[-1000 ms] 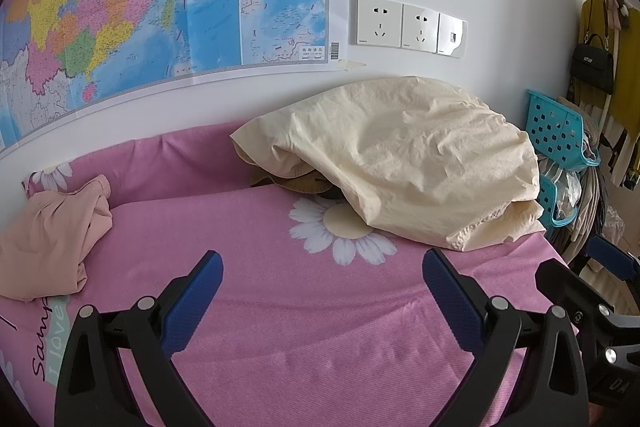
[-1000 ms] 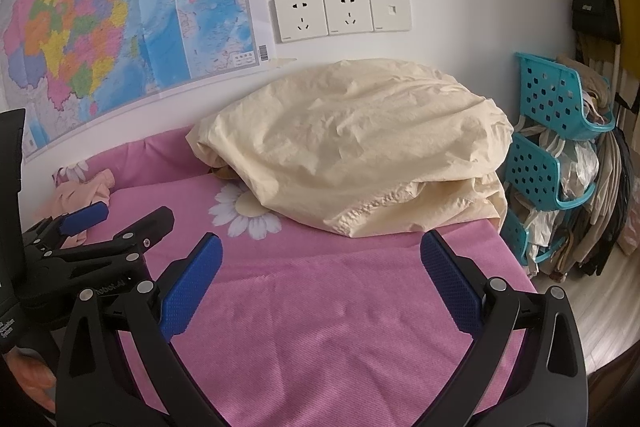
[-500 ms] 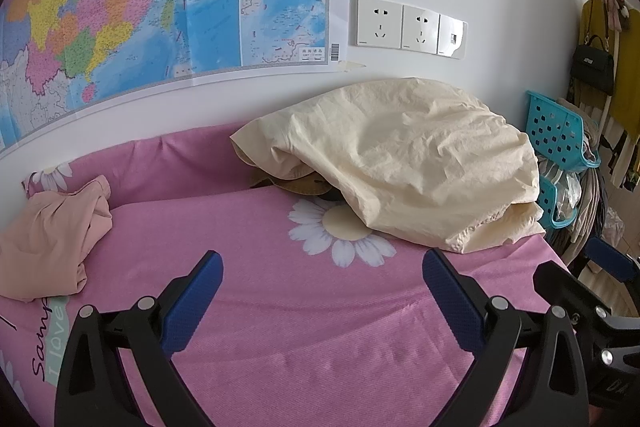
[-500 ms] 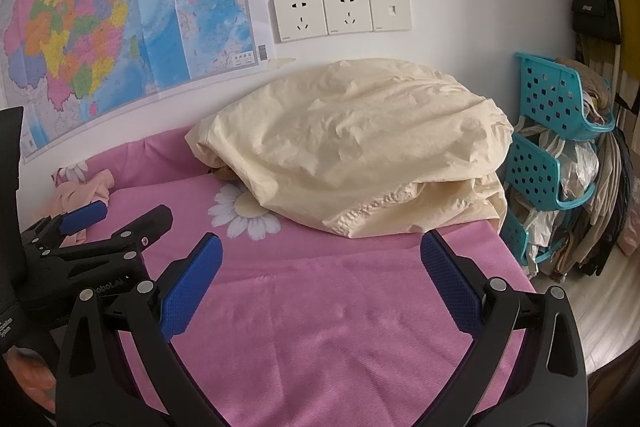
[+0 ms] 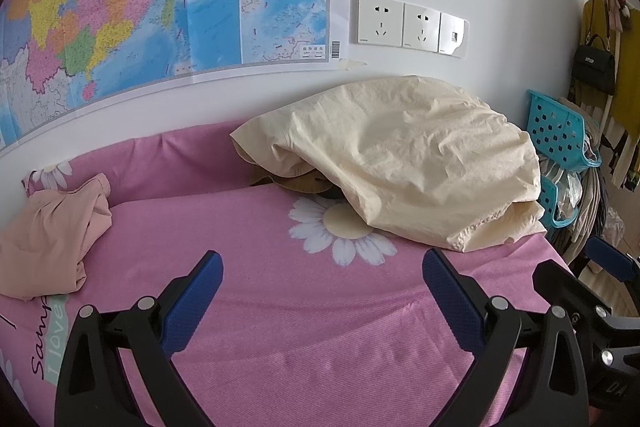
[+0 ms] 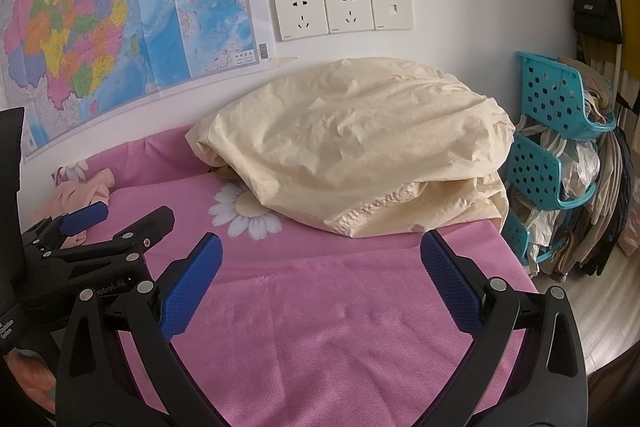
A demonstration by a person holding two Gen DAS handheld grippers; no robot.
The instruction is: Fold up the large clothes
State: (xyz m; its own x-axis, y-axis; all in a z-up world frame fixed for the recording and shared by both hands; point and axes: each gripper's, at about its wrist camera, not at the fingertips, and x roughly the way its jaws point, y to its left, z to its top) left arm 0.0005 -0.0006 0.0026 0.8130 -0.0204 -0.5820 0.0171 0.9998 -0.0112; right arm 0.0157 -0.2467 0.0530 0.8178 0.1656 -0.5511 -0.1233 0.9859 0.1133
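Observation:
A crumpled peach-pink garment (image 5: 48,239) lies at the far left of the pink bed sheet (image 5: 320,339), against the wall; in the right wrist view the garment (image 6: 84,193) shows small at the left. My left gripper (image 5: 320,267) hovers open over bare sheet, well to the right of the garment, with nothing between its blue pads. My right gripper (image 6: 320,247) is open too and empty, over the sheet's near right part. The left gripper (image 6: 116,217) also appears at the left of the right wrist view, the right gripper (image 5: 580,267) at the right edge of the left wrist view.
A big cream bundle of bedding (image 5: 400,163) is heaped at the back right of the bed, a brownish item peeking from under it. A map and wall sockets (image 5: 408,23) are on the wall. Turquoise baskets (image 6: 560,147) with bags and clothes stand off the bed's right edge.
Almost nothing differs. The views shift very slightly; both grippers stay open over the sheet.

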